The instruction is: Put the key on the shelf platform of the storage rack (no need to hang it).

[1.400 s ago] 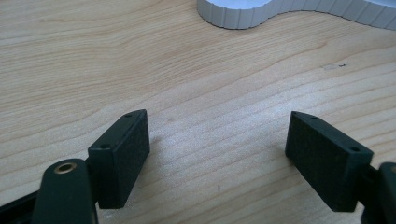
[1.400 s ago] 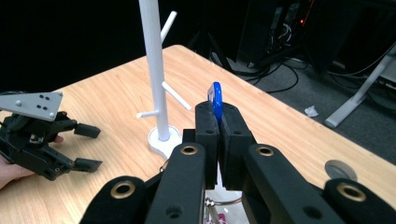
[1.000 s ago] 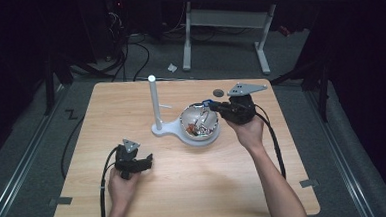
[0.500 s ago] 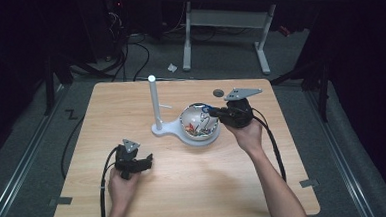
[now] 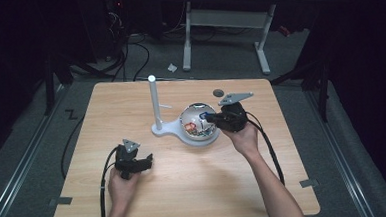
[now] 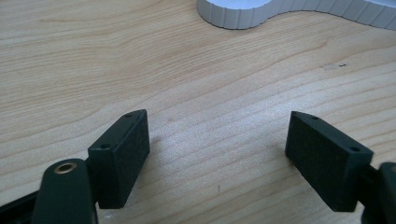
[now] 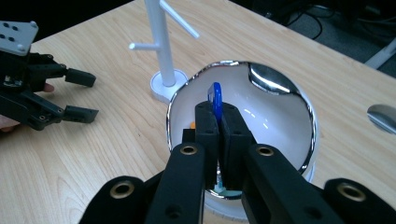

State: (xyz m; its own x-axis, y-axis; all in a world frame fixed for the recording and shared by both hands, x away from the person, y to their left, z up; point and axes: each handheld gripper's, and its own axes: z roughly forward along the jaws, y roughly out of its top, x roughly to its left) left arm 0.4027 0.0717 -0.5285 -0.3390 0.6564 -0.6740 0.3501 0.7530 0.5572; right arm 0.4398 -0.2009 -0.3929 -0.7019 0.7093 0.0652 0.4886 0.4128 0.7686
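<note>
The high view looks forward and down from above the near edge of the light wooden table, taking in the whole top. The left gripper view sits low and close over bare wood, facing the ribbed white plastic stand base at its top edge. The right gripper view looks down into the shiny chrome-rimmed white bowl at centre frame; the high view shares it.
</note>
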